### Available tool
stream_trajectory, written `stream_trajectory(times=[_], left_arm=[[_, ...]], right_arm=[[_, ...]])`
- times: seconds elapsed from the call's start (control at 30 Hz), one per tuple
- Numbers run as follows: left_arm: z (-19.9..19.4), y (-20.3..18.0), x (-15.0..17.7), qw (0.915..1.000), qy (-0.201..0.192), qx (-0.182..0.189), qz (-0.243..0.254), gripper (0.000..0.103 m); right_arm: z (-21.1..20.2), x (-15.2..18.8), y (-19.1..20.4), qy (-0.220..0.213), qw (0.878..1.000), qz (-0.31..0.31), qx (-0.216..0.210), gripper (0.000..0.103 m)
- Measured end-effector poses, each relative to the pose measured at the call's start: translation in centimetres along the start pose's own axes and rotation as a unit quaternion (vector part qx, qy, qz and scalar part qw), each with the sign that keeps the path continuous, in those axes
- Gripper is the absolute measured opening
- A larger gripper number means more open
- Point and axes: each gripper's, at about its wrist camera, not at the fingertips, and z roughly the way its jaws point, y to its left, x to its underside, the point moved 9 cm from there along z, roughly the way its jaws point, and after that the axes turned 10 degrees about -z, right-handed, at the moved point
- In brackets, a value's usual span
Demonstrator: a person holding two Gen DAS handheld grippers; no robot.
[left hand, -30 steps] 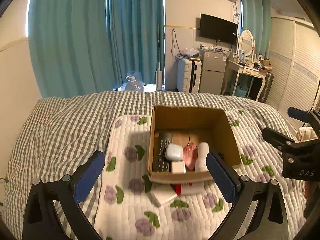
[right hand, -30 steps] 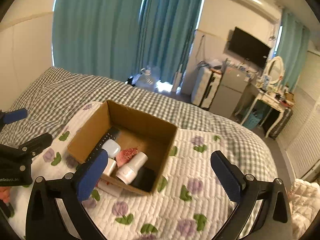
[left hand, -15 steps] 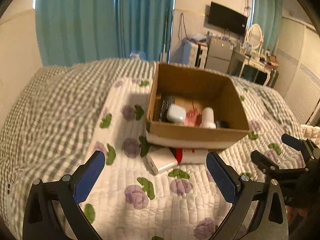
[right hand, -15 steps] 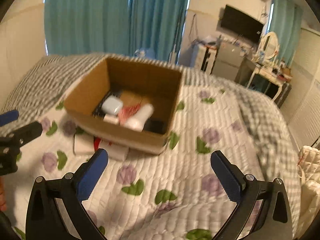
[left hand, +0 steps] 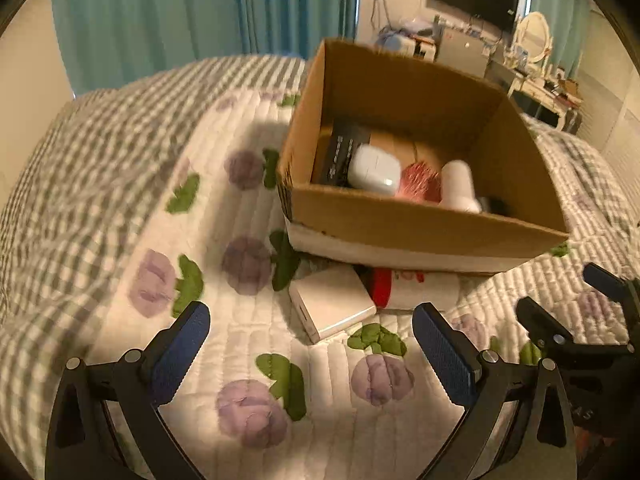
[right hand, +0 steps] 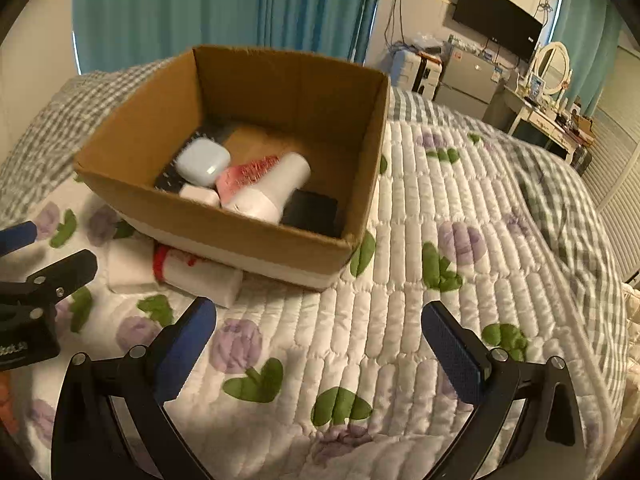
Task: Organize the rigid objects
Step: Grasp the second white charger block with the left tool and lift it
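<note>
Your left claw (left hand: 308, 342) and right claw (right hand: 318, 342) both gape wide, empty, above the quilted bedspread (right hand: 420, 240); ahead sits the square cardboard box (right hand: 256, 236).

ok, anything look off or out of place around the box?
Yes. The cardboard box is not flat on the quilt: its near edge rests on a flat white box and a red-and-white pack, so it looks tilted. Both still lie outside, half tucked under it. Both claws are open, empty.

Probably a home bedroom: quilted bed (right hand: 420, 240), curtains (right hand: 200, 4), dressing table (right hand: 548, 116).
</note>
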Motion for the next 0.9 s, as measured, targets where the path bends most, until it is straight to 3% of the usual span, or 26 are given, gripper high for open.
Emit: stream_trajectory(times=[0.43,0.57,0.67,0.7,0.73,0.9], left_arm=[[6.6,-0.2,1.6,0.9976,0.052,-0.041,0.023,0.095],[7.4,-0.8,1.8,0.9954,0.047,-0.060,0.058,0.095],[7.5,-1.5,2.2,0.9948,0.045,-0.046,0.079,0.082],[7.3,-1.9,2.5,0.9947,0.047,-0.030,0.086,0.068],[7.1,-2.2,2.7,0.9946,0.046,-0.022,0.091,0.064],[5.8,-1.5,3.2,0.9958,0.040,-0.010,0.082,0.060]], right_arm=[[2.1,1.4,-1.0,0.022,0.999,0.031,-0.022,0.103],[2.6,1.5,-0.7,0.030,0.999,0.026,-0.024,0.103],[3.0,1.6,-0.6,0.036,0.999,0.025,-0.024,0.103],[3.0,1.6,-0.7,0.036,0.999,0.026,-0.024,0.103],[3.0,1.7,-0.6,0.036,0.999,0.027,-0.023,0.103],[2.5,1.8,-1.0,0.024,0.999,0.036,-0.021,0.103]])
